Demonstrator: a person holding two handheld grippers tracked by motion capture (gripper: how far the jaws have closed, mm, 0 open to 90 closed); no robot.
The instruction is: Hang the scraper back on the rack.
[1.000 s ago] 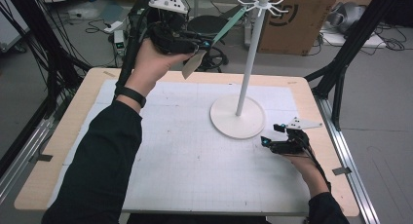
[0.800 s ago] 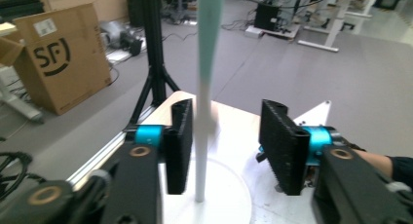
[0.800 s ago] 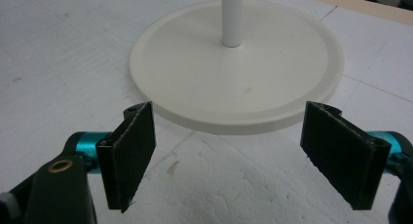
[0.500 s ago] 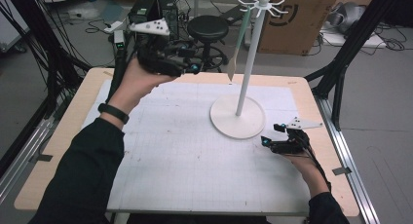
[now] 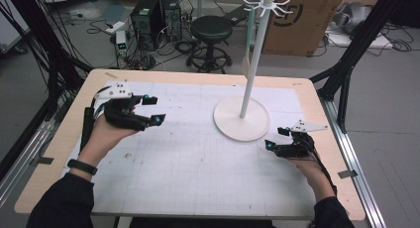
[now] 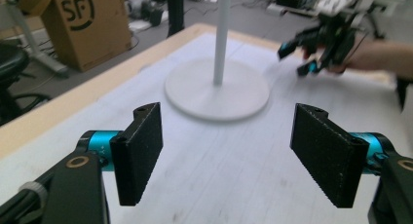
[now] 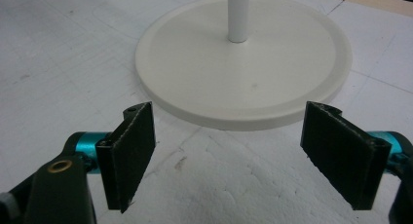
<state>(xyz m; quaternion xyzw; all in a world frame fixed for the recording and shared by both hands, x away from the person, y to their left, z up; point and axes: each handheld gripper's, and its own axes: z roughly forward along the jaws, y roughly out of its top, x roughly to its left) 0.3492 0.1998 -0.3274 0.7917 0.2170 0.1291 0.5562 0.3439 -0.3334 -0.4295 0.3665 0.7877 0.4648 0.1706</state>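
Black jaws of left gripper (image 5: 150, 109) and right gripper (image 5: 276, 138) gape wide, empty.

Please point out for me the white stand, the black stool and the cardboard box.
white stand (image 5: 242, 120), high view, on the round base beside the pole.
black stool (image 5: 211, 28), high view, on the round seat, behind the table.
cardboard box (image 5: 297, 29), high view, on its front face, right of the pole.

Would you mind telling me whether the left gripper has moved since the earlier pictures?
Yes. The left gripper has come down and toward the person, from beyond the table's far edge to above the mat, left of the white stand.
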